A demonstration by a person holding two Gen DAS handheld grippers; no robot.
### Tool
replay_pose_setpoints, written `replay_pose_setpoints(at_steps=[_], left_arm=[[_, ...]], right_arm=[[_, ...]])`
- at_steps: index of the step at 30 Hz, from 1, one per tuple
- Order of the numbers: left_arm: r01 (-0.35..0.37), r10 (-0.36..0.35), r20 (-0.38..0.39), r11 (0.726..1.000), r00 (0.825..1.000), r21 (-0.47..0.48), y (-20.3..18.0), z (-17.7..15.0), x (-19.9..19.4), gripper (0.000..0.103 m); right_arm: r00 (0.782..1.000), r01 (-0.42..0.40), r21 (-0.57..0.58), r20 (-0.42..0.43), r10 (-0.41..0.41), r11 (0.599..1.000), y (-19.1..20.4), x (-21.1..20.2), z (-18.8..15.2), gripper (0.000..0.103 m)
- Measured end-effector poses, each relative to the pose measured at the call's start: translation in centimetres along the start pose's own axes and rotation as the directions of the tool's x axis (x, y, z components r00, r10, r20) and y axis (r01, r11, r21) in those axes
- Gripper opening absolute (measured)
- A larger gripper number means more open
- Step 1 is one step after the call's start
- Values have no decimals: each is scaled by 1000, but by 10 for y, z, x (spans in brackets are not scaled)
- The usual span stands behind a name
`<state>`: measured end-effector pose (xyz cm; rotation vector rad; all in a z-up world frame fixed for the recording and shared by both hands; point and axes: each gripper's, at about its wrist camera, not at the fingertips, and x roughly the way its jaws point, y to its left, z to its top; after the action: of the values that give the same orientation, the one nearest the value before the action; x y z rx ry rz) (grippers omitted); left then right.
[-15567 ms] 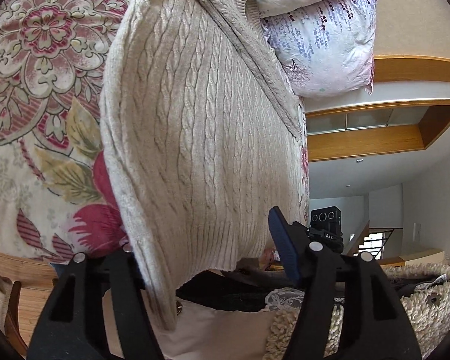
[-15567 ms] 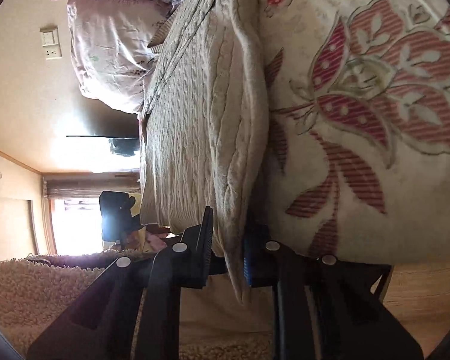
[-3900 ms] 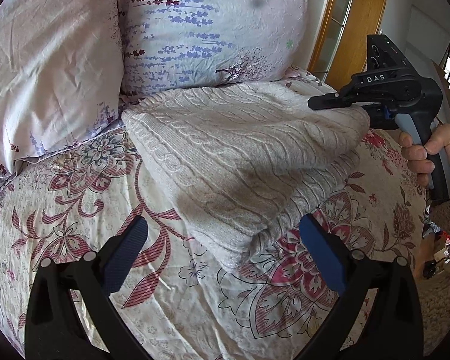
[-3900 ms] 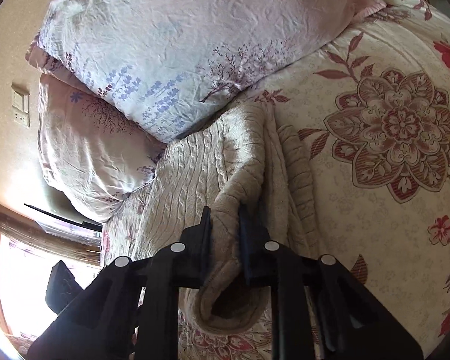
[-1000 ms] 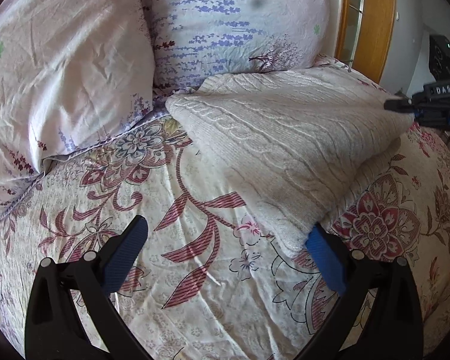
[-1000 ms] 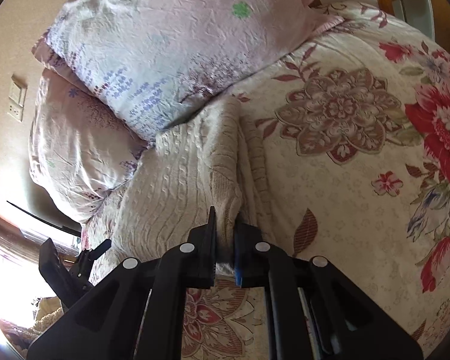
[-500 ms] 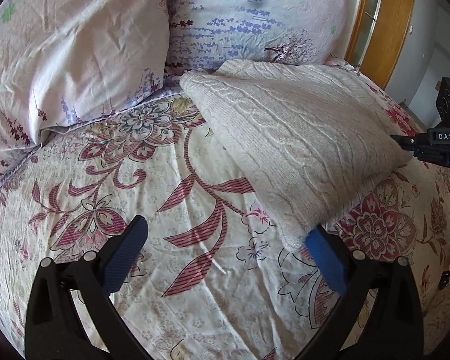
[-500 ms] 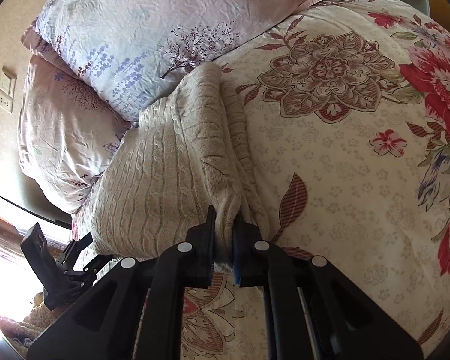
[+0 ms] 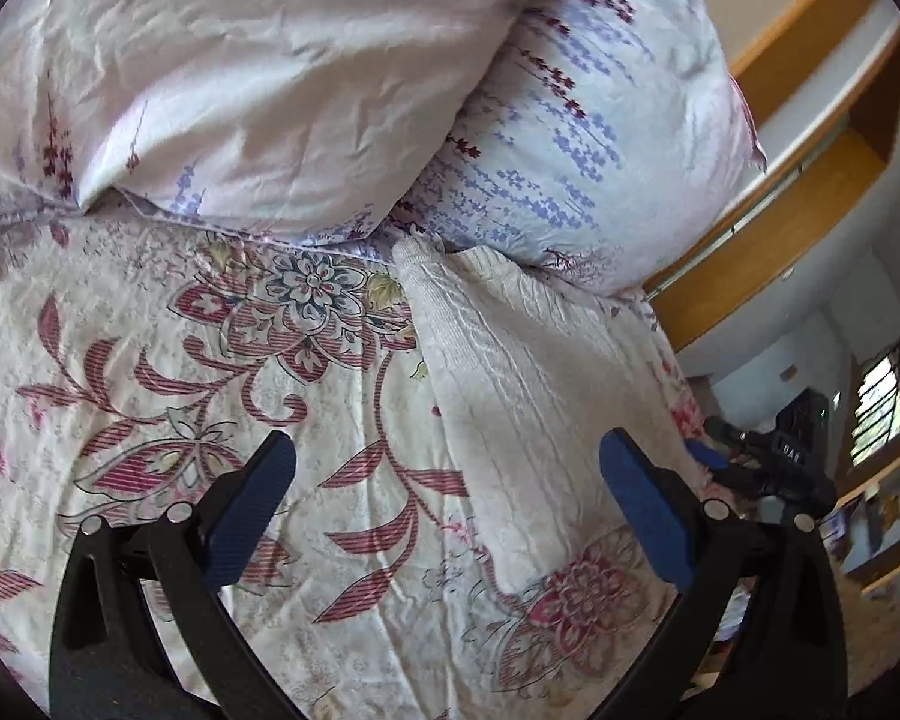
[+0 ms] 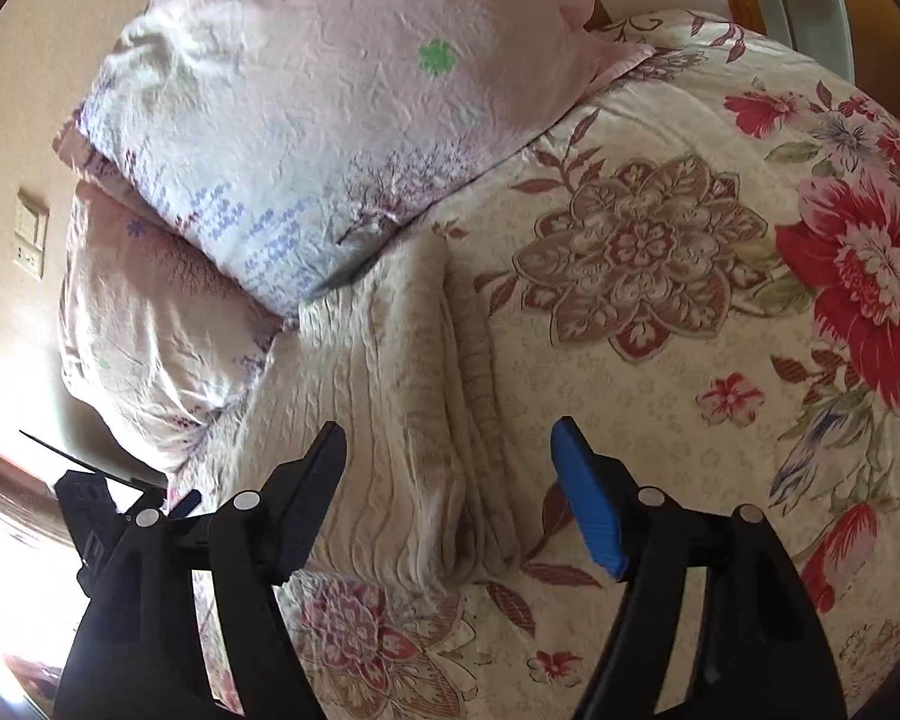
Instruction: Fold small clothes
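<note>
The folded sweater [image 10: 390, 414] is laid on the bed [image 10: 660, 390], its far end touching the pillows [image 10: 330, 120], which are stacked at the bed's head.

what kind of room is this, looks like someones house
Most likely a bedroom in a home: a bed with a floral bedspread, two pillows stacked at its head, and a folded cream cable-knit sweater lying on it. Both grippers hang open, holding nothing.

A home bedroom: floral bedspread [image 10: 660, 372] beneath two lavender-print pillows [image 9: 570, 138]; wall switch and socket [image 10: 32, 234] beside the bed; wooden trim [image 9: 768, 252] beyond.
</note>
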<state>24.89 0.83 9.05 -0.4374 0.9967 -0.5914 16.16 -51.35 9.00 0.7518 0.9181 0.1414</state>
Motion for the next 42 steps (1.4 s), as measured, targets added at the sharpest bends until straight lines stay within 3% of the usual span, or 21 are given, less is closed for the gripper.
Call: replay_pose_setpoints(at_steps=[4,9,13,19,21,24,28,36,37,40,42], left_arm=[[42,-57,-89,986,994,-162,5,23,34,101],[23,-50,-172,988,984,-154,-11,39,77,101],[12,-46,-222,988,974,-153,-16,44,103,101],[18,-67,-270,983,961,-181,-18,40,132,99],[28,-73,-257,984,964,-177,-23,39,137,99],[32,-78,-263,984,962,-175,-30,37,145,89],[30,-76,-253,983,964,-179,-36,36,152,84],[53,-115,-236,966,965,-254,-21,31,151,69],[54,-117,-235,965,965,-257,-21,30,152,68],[57,-118,-233,966,965,-253,-23,29,153,63],[58,-118,-230,966,966,-252,-25,29,155,59]], right_arm=[[997,19,82,-71,-14,996,-7,20,27,83],[983,-2,194,-179,37,981,-13,57,48,83],[969,16,200,-245,35,980,-10,81,56,83],[957,-17,198,-280,73,980,-9,102,59,83],[958,-27,194,-274,81,981,-9,106,58,83],[959,-46,193,-267,97,980,-9,108,58,83],[948,-93,211,-282,151,973,-11,111,52,74],[939,-153,210,-273,208,966,-8,116,44,73],[939,-158,215,-268,214,964,-10,115,43,70],[924,-184,256,-285,256,949,-19,116,37,45],[924,-197,268,-270,270,943,-23,116,33,44]])
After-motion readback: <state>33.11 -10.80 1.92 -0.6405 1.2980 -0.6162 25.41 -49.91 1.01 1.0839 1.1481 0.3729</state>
